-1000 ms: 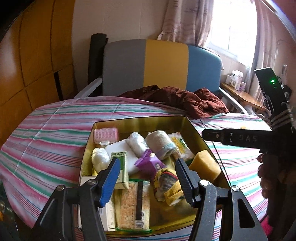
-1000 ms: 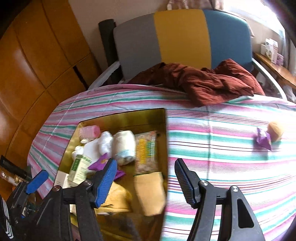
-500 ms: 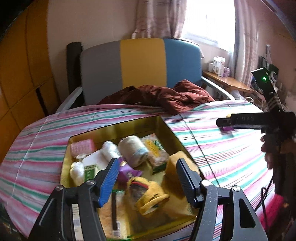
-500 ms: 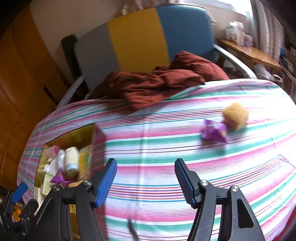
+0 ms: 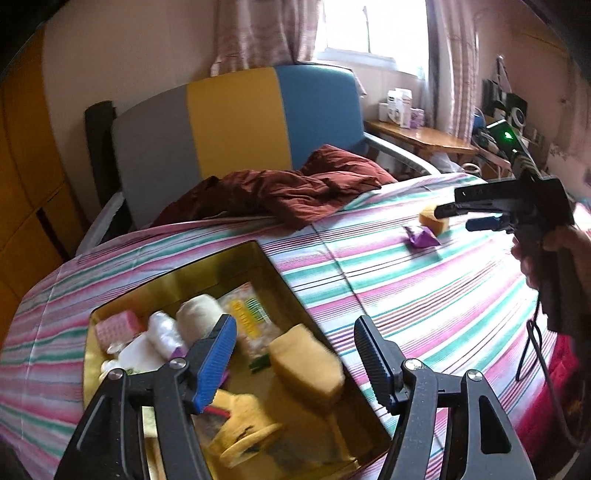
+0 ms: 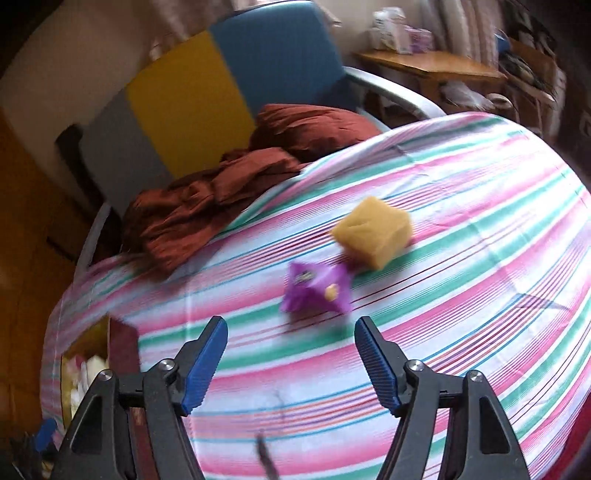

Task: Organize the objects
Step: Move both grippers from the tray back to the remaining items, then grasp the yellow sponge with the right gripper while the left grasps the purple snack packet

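a bedroom corner with curtains and a bright window [image 5: 354, 29], a grey, yellow and blue headboard [image 5: 236, 122], and a bed under a pink, green and white striped sheet [image 5: 424, 295].

left gripper [image 5: 295, 354] with both blue pads apart, nothing between them, jaws just opened a little further, hanging over the near right part of a gold tin box [image 5: 177, 280] sunk into the sheet. directly below: a tan sponge block [image 5: 306, 365] inside the box, and a yellow and red bundle [image 5: 240, 424] (blurred, not identifiable). further in: a beige roll [image 5: 197, 314], a white roll [image 5: 162, 332], a pink ridged piece [image 5: 116, 326], a yellow-printed packet [image 5: 251, 321].

right gripper [image 6: 291, 362] likewise spread wide and empty, jaws just opened further, above bare sheet. just beyond its tips: a purple packet [image 6: 317, 288], lying on the sheet and touching or nearly touching a second tan sponge [image 6: 373, 232] behind it. both well apart from the box, only a corner of which shows at lower left in the right wrist view. from the left wrist view, right gripper held in a hand [image 5: 535, 254], green light lit on its top.

beyond everything: a crumpled rust-red cloth [image 5: 288, 188] at the head of the bed, and a wooden side desk [image 5: 417, 134] with small boxes.
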The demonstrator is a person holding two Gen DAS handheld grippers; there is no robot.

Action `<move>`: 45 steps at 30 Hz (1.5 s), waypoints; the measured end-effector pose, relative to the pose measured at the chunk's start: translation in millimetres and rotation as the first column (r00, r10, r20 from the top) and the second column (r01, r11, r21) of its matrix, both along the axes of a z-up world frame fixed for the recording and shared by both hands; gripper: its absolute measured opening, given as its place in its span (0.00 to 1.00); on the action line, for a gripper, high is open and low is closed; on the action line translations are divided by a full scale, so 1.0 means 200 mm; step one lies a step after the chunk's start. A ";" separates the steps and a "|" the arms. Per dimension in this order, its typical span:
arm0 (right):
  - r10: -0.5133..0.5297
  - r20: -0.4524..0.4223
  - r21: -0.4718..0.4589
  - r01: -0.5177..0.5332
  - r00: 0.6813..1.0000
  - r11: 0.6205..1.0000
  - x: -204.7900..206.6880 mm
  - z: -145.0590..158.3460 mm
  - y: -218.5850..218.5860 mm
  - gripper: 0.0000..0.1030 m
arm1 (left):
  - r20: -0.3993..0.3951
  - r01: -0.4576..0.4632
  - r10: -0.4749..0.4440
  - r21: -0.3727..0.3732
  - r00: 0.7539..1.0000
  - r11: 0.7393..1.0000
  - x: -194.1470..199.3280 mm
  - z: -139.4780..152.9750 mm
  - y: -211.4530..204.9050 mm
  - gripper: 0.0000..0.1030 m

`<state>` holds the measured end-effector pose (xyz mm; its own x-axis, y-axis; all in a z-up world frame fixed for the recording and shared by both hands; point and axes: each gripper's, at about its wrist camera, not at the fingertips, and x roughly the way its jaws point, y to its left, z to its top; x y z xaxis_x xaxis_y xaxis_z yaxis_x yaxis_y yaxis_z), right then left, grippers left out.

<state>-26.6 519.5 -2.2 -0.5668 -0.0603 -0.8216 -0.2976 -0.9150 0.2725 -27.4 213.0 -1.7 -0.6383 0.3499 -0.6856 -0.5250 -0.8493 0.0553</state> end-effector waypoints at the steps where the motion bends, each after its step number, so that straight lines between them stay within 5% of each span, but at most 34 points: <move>1: -0.019 0.002 -0.009 0.019 1.000 1.000 -0.01 -0.01 0.04 0.71 | 0.003 0.010 -0.010 -0.002 1.000 1.000 -0.01 0.00 0.03 0.65; 10: -0.165 0.066 -0.062 0.170 0.984 0.984 -0.20 -0.12 0.32 0.77 | 0.030 0.077 -0.078 0.010 0.997 0.997 -0.09 0.01 0.21 0.66; 12: -0.179 0.063 -0.013 0.180 0.982 0.984 -0.26 -0.13 0.33 0.78 | 0.038 0.089 -0.089 0.011 0.995 0.996 -0.11 0.01 0.25 0.66; 21: 0.078 0.141 0.241 -0.111 0.987 0.964 -0.48 -0.22 0.21 0.82 | 0.097 0.124 -0.126 0.026 0.987 0.992 -0.18 -0.01 0.36 0.66; 25: 0.105 0.190 0.290 -0.158 0.976 0.944 -0.51 -0.28 0.20 0.82 | 0.107 0.136 -0.137 0.017 0.985 0.991 -0.20 -0.02 0.41 0.66; 29: 0.125 0.196 0.271 -0.176 0.973 0.946 -0.49 -0.28 0.22 0.68 | 0.143 0.144 -0.146 0.027 0.979 0.989 -0.24 -0.03 0.47 0.66; 39: 0.004 0.098 0.138 -0.017 0.995 0.990 -0.29 -0.12 0.42 0.67 | 0.173 0.221 -0.212 -0.032 0.962 0.975 -0.30 -0.09 0.77 0.67; 45: -0.007 0.056 0.057 0.003 0.998 0.998 -0.27 -0.08 0.48 0.67 | 0.131 0.400 -0.381 -0.179 0.915 0.899 -0.35 -0.16 1.06 0.67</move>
<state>-79.7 616.4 -17.3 -0.5197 -0.0098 -0.8543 -0.3157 -0.9269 0.2028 -96.7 425.1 -33.0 -0.4101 0.4096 -0.8149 -0.8228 -0.5517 0.1367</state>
